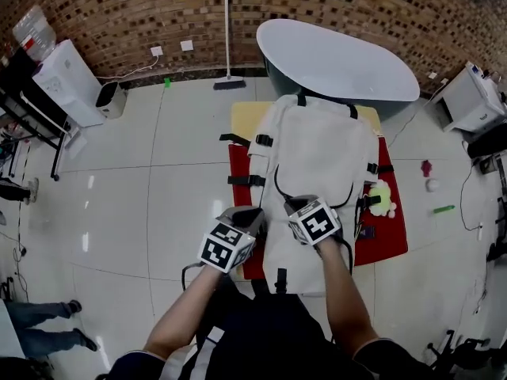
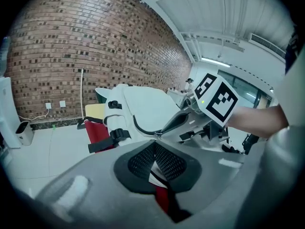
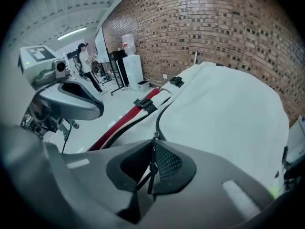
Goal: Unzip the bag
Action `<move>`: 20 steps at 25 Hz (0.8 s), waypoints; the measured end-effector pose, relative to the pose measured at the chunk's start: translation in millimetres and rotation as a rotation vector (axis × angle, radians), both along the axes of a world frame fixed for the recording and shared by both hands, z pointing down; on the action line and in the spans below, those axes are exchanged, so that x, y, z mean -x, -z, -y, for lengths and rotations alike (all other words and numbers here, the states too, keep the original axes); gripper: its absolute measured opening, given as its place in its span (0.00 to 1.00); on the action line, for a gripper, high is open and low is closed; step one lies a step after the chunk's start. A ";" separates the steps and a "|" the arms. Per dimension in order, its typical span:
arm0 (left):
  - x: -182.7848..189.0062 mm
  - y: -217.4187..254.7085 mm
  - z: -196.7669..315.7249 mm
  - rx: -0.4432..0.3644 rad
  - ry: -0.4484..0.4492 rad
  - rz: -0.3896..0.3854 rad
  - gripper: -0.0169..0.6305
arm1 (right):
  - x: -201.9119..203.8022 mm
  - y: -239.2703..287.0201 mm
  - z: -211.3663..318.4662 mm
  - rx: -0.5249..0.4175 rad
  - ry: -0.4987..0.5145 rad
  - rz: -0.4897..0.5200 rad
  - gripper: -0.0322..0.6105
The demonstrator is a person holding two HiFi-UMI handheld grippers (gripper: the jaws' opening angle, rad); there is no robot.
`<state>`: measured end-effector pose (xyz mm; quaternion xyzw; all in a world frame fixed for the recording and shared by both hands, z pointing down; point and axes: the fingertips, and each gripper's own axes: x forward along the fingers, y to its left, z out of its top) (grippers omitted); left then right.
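Bag [image 1: 317, 157] edge pinched in left gripper [image 2: 153, 151] jaws; right gripper [image 3: 152, 149] jaws clamp its zipper pull [image 3: 150, 173].

The bag [image 1: 317, 165] lies on the mat [image 1: 392, 236], and the mat lies on the surface [image 1: 245, 117]. The left tongs [image 1: 247, 217] and right tongs [image 1: 296, 205] sit side by side at the bag's near end. The zipper pull [image 3: 151, 168] sits between the right tongs' jaws. The toy [image 1: 383, 198] lies on the mat, right of the bag. The tub [image 1: 333, 58] stands behind the surface.

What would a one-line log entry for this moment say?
left claw shut on bag | right claw shut on zipper pull | bag lying on red mat
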<state>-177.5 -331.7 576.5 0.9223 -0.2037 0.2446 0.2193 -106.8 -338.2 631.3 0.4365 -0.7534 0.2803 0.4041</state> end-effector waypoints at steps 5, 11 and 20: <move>7.0 -3.2 26.4 0.007 -0.100 -0.021 0.03 | 13.5 -0.9 16.6 -0.008 -0.157 0.005 0.09; 20.6 -7.9 38.1 0.042 -0.295 -0.044 0.03 | 19.9 -5.4 30.3 -0.015 -0.429 -0.007 0.09; 43.3 -10.7 54.8 0.055 -0.455 -0.058 0.03 | 19.0 -3.8 52.6 -0.051 -0.705 -0.026 0.09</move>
